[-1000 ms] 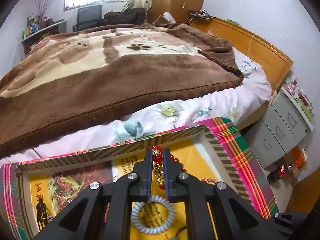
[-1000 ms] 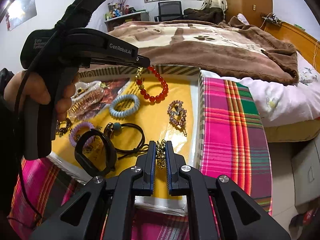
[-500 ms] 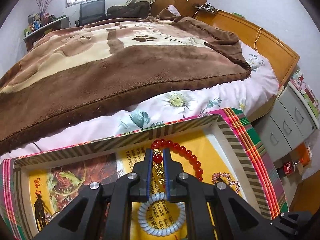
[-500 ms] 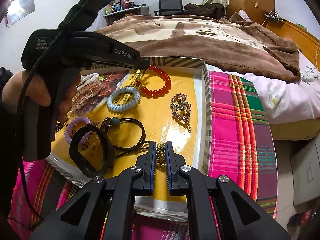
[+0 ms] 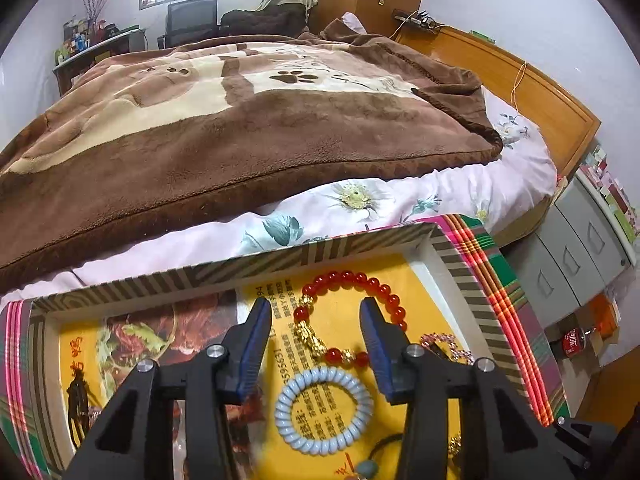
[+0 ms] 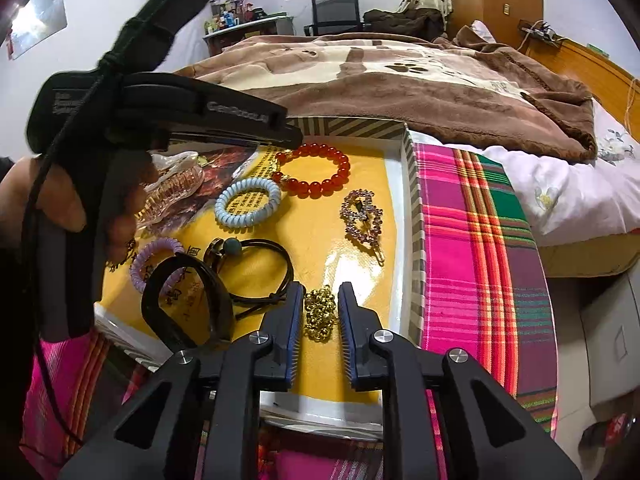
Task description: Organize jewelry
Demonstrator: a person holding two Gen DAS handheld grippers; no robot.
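Left wrist: left gripper (image 5: 316, 312) just opened, red bracelet (image 5: 352, 312) loose between pads. Right wrist: right gripper (image 6: 319, 300) just parted, gold chain (image 6: 320, 314) unpinched, in tray (image 6: 414, 216).

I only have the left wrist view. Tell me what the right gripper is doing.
Observer: The right gripper has just been opening its jaws; a gold chain lies loose between its fingers.
Operator: Report what lies left of the blue coil tie.
Observer: A clear claw clip lies beside the blue coil tie.
Operator: Describe the near left corner of the tray.
Observer: A black band stands on edge there, by the tray edge.
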